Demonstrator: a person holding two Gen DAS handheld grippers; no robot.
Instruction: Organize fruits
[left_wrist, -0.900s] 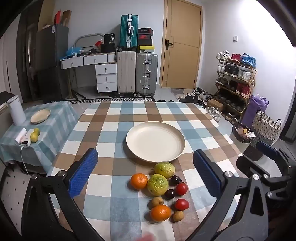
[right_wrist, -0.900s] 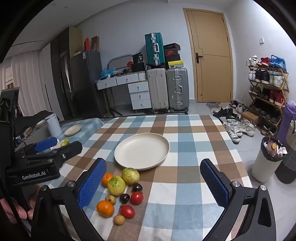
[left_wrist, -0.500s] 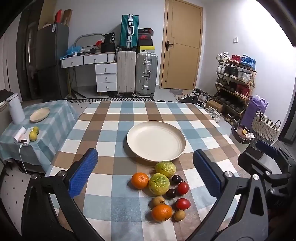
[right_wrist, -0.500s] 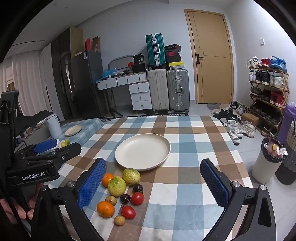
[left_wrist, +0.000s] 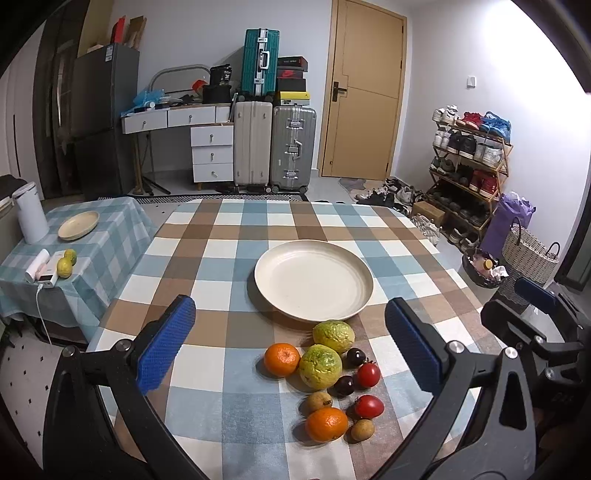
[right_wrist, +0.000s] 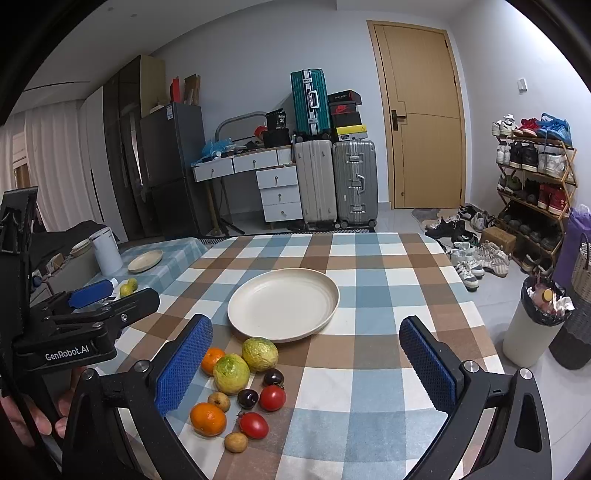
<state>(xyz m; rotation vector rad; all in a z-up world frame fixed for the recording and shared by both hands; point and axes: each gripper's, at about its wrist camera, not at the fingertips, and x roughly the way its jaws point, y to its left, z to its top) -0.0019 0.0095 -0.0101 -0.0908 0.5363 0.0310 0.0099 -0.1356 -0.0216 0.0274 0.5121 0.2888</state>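
Hovering over the near edge of the checked worktop (left_wrist: 207, 258), the left gripper (left_wrist: 291, 350) and right gripper (right_wrist: 306, 365) each spread their blue-padded fingers (left_wrist: 164, 350) fully apart, gripping nothing. Just beyond lies a tight cluster of nine fruits: two oranges (left_wrist: 326, 424), two green-yellow guavas (left_wrist: 320, 366), two red tomatoes (left_wrist: 369, 406), two dark plums (left_wrist: 344, 385) and two small brown fruits (left_wrist: 320, 401). Past them, nearly touching the farther guava, sits one empty cream plate (left_wrist: 314, 278).
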